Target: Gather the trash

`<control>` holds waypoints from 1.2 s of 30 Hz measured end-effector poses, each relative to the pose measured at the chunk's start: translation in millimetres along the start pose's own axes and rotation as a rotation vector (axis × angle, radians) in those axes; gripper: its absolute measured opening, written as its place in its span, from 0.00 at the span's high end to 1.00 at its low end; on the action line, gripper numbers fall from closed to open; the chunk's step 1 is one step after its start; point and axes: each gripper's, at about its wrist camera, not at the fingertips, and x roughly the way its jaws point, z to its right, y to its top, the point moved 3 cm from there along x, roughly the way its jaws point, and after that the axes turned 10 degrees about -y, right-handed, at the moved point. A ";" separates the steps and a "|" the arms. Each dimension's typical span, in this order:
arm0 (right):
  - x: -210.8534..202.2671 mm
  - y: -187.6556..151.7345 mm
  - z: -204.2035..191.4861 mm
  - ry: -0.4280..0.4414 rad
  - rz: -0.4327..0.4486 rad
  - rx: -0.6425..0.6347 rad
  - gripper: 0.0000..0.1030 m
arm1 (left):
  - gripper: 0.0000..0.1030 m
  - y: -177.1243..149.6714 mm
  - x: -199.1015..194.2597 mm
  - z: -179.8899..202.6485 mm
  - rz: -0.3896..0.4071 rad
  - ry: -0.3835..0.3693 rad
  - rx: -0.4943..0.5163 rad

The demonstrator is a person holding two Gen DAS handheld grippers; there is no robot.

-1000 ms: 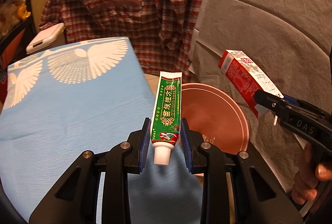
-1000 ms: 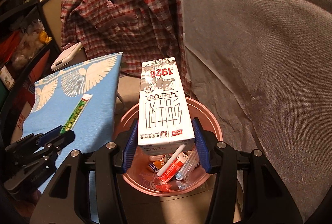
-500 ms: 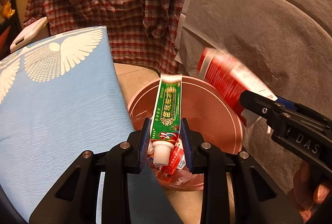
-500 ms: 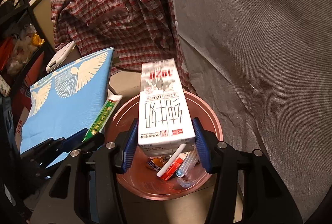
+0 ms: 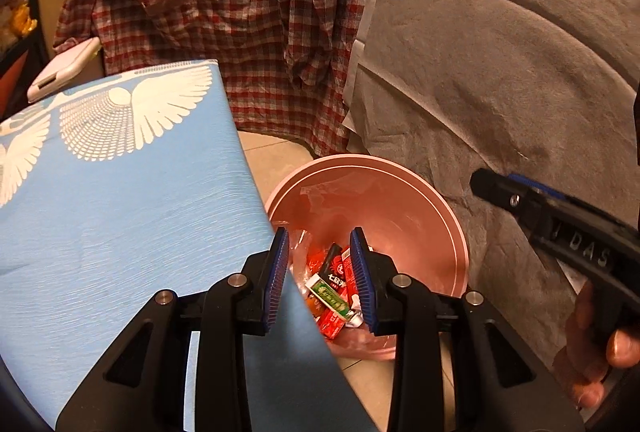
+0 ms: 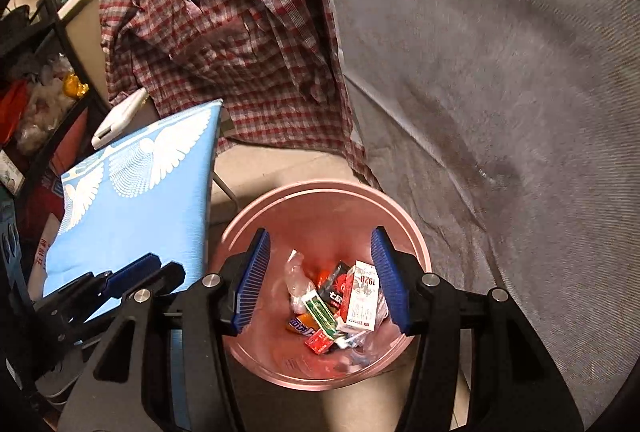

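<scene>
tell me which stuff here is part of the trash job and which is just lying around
Part of the job:
pink bin
green tube, in the bin
milk carton, in the bin
left gripper, open
right gripper, open

Just lying around:
plaid shirt
blue board
grey cover
white device

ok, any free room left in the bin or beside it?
Pink bin: bare along its far wall; carton, tube and wrappers crowd the bottom. Blue board is bare. Floor strip between shirt and bin is free.
</scene>
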 end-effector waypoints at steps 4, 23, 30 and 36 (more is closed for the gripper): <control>-32.5 0.4 -3.0 0.017 0.073 -0.028 0.48 | 0.69 -6.0 -25.6 0.8 0.024 0.004 0.016; -177.2 -60.4 21.9 -0.025 0.281 -0.078 0.21 | 0.59 -68.5 -160.9 29.0 0.207 0.081 -0.024; -191.7 -99.7 32.8 -0.056 0.289 -0.098 0.05 | 0.25 -109.2 -179.8 42.1 0.233 0.146 -0.042; -184.1 -114.2 36.6 -0.098 0.267 -0.124 0.05 | 0.08 -135.8 -176.2 48.1 0.216 0.192 -0.059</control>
